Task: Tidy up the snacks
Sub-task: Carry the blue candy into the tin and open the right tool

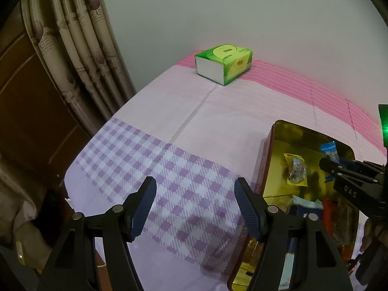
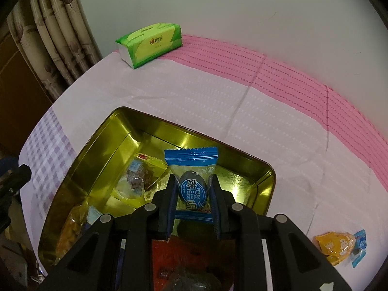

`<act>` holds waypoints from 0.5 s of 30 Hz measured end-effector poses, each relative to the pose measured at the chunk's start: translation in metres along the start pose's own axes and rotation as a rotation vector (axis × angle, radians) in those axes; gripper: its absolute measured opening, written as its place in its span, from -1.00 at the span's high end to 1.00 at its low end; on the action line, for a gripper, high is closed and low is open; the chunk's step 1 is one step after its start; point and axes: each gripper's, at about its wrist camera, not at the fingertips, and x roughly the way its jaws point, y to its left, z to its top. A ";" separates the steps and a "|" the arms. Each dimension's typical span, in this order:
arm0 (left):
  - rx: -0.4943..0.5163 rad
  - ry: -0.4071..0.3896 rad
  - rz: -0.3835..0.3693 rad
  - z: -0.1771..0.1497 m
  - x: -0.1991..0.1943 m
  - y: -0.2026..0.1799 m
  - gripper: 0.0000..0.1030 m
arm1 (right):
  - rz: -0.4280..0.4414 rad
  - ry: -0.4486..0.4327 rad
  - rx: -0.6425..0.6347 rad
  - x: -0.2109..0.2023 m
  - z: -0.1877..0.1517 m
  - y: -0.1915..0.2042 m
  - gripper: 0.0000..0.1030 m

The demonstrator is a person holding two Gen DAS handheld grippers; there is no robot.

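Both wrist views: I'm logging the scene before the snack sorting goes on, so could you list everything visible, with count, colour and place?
Rectangular gold metal tin: one, gold inside, on the cloth, open.
Blue wrapped candy: one, blue, over the tin, clamped in the right tool.
Yellow-edged clear snack packet: one, inside the tin.
Other snack packets in the tin: several, orange, red, pale blue; count unclear.
Orange wrapped snack: one, on the cloth right of the tin.
Small blue packet: one, beside the orange one.
Green tissue pack: one, far edge by the wall.
Pink and purple checked cloth: one, covering the table.
Beige curtain: one, left.
Left tool: open, empty.
Right tool: shut on the candy.
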 end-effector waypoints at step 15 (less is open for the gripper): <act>0.010 0.006 -0.007 -0.001 0.001 -0.005 -0.32 | -0.013 -0.019 -0.003 -0.005 -0.001 0.004 0.37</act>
